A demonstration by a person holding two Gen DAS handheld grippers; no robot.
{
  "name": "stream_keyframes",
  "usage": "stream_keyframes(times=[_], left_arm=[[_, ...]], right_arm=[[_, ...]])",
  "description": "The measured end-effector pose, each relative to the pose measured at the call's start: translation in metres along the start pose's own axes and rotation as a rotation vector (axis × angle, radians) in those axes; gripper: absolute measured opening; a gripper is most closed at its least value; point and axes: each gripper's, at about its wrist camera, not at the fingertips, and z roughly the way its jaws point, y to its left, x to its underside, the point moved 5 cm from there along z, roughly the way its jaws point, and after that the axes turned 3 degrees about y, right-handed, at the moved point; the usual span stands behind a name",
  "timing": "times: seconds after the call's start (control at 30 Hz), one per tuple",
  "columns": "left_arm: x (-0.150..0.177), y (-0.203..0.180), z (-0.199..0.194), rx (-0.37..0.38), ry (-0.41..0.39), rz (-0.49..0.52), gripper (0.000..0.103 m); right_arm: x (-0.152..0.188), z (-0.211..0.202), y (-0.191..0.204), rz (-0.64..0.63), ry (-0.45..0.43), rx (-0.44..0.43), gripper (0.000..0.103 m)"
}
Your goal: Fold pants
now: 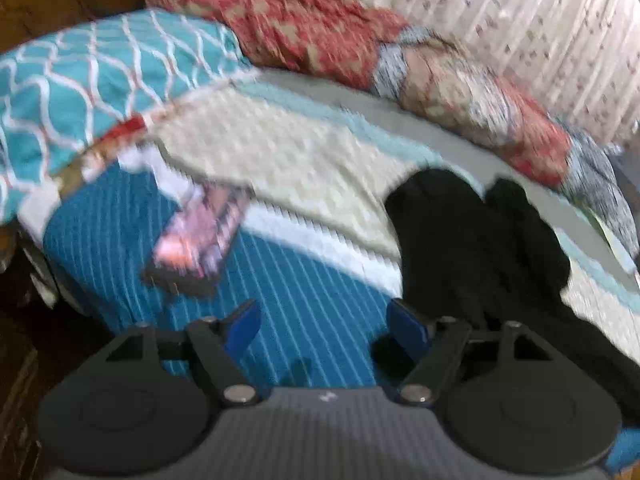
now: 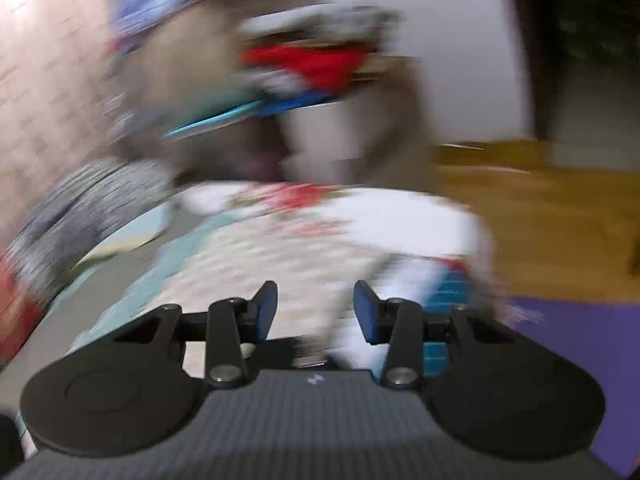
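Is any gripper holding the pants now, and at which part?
No. Left gripper and right gripper are both open and empty; the black pants lie untouched on the bed.

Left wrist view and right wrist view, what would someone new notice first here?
The black pants stand out first, a dark heap lying on the blue, white and cream striped blanket just ahead and right of the open left gripper. Behind them a red floral quilt is bunched along the back of the bed beside a teal lattice-patterned pillow. The right wrist view is heavily blurred, showing mainly the open, empty right gripper.
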Motion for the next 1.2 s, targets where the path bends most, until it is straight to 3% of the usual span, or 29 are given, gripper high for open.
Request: stream_keyframes(times=[0.07,0.23,0.37,0.4,0.5,0.57,0.63,0.7,0.77,0.87,0.9,0.93,0.97,1.07,1.13,1.2], left_arm=[[-0.025,-0.002,0.007,-0.009,-0.038,0.014,0.072],[-0.081,-0.036,0.058,0.011,-0.125,0.134,0.086],[-0.111,-0.074,0.136,0.067,-0.059,0.161,0.087],[-0.114,-0.08,0.153,0.081,-0.037,0.156,0.087],[-0.119,-0.101,0.199,0.099,0.013,0.17,0.088],[-0.119,-0.112,0.22,0.121,0.029,0.187,0.097],[-0.118,-0.117,0.234,0.142,0.04,0.176,0.1],[-0.116,-0.12,0.245,0.171,0.068,0.143,0.1],[-0.112,-0.126,0.255,0.221,0.097,0.114,0.093],[-0.108,-0.137,0.264,0.194,0.096,0.153,0.053],[-0.108,-0.139,0.264,0.182,0.094,0.167,0.036],[-0.108,-0.14,0.263,0.172,0.093,0.169,0.025],[-0.11,-0.138,0.261,0.171,0.087,0.16,0.022],[-0.121,-0.127,0.243,0.177,0.041,0.11,0.017],[-0.128,-0.116,0.221,0.196,-0.005,0.051,0.017],[-0.13,-0.105,0.199,0.211,-0.043,0.008,0.017]], right_arm=[[0.003,0.004,0.052,-0.091,0.033,-0.128,0.045],[0.029,0.01,0.209,-0.366,0.158,-0.45,0.046],[0.062,0.019,0.33,-0.556,0.249,-0.649,0.047],[0.069,0.022,0.356,-0.594,0.27,-0.682,0.048],[0.099,0.043,0.431,-0.722,0.317,-0.738,0.065],[0.119,0.074,0.469,-0.789,0.343,-0.714,0.075],[0.137,0.11,0.5,-0.809,0.373,-0.647,0.075],[0.145,0.146,0.518,-0.749,0.406,-0.596,0.075],[0.155,0.18,0.535,-0.658,0.487,-0.591,0.077],[0.185,0.205,0.545,-0.588,0.631,-0.565,0.075],[0.197,0.207,0.548,-0.589,0.69,-0.58,0.066],[0.206,0.2,0.549,-0.619,0.719,-0.596,0.035],[0.208,0.19,0.552,-0.662,0.705,-0.616,0.013],[0.165,0.155,0.546,-0.607,0.582,-0.711,0.012],[0.102,0.143,0.523,-0.43,0.49,-0.733,0.012],[0.036,0.13,0.477,-0.272,0.349,-0.697,0.012]])
